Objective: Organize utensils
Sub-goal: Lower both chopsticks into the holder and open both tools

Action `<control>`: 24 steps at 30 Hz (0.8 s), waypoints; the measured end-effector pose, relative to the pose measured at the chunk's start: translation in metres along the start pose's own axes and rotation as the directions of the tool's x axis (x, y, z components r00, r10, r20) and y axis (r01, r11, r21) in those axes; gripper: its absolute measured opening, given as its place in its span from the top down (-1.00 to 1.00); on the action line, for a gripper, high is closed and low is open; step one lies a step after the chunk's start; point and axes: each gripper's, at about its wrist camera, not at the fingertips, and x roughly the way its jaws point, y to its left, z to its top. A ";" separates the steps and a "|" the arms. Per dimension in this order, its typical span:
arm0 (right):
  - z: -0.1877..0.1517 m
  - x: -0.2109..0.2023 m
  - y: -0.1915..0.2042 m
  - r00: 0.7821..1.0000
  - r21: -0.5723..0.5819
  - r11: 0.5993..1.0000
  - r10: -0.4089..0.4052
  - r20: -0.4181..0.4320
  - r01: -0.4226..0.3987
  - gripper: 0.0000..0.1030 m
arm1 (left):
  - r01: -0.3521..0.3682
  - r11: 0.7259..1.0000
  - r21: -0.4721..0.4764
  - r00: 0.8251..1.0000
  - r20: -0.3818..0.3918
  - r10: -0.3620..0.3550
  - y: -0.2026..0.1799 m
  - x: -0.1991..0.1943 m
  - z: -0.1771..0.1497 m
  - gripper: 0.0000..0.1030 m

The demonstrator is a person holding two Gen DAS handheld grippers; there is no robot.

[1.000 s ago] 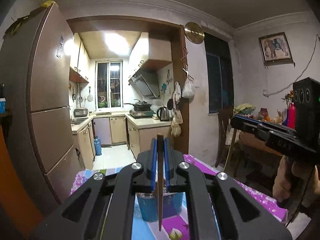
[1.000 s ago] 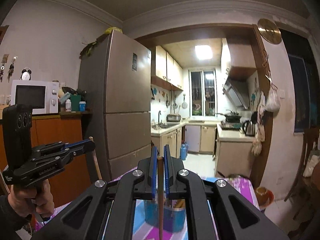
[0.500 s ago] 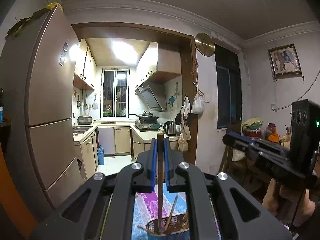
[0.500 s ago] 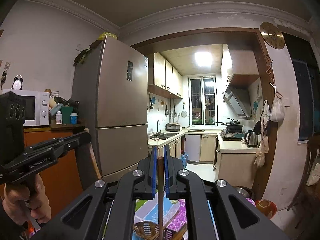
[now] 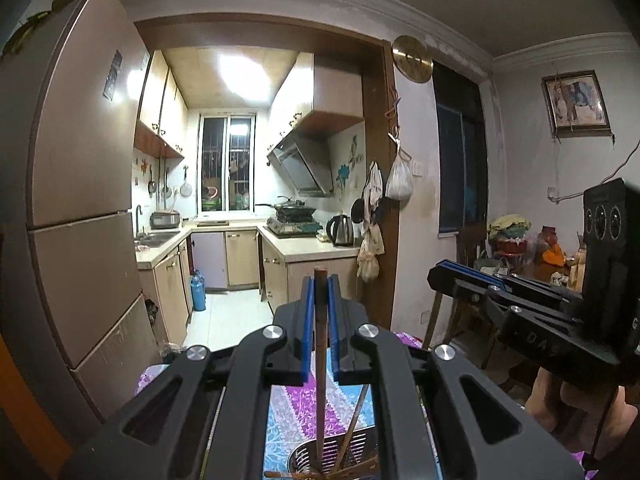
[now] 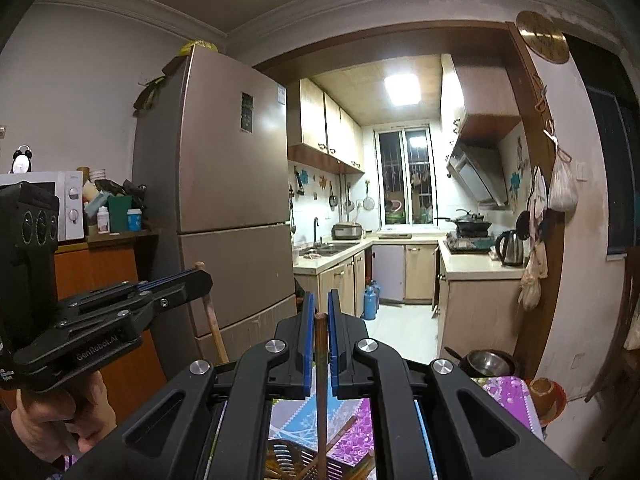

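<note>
My left gripper is shut on a brown wooden chopstick that hangs upright, its lower end inside a slotted metal utensil holder holding several other chopsticks. My right gripper stands around a second wooden chopstick; a thin gap shows on each side of it, so I cannot tell whether the grip holds. This chopstick also reaches down into the holder. Each gripper shows in the other's view: the right one, the left one.
The holder stands on a table with a purple and blue patterned cloth. A tall fridge is on the left. The kitchen doorway lies ahead. A metal bowl sits past the table on the right.
Both grippers have tilted up and then settled. The holder came into view below them with both chopsticks reaching down into it. The right jaws look slightly looser.
</note>
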 end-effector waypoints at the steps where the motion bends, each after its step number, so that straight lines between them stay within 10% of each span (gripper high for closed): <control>1: -0.002 0.002 0.000 1.000 0.003 1.000 0.000 -0.003 0.000 0.85 | 0.002 1.000 -0.002 1.000 -0.005 -0.002 0.001 0.002 -0.003 0.90; 24: -0.025 0.023 -0.005 0.999 0.009 1.000 -0.005 -0.051 0.005 0.84 | 0.005 1.000 -0.031 0.995 -0.100 -0.008 0.014 0.033 -0.027 0.89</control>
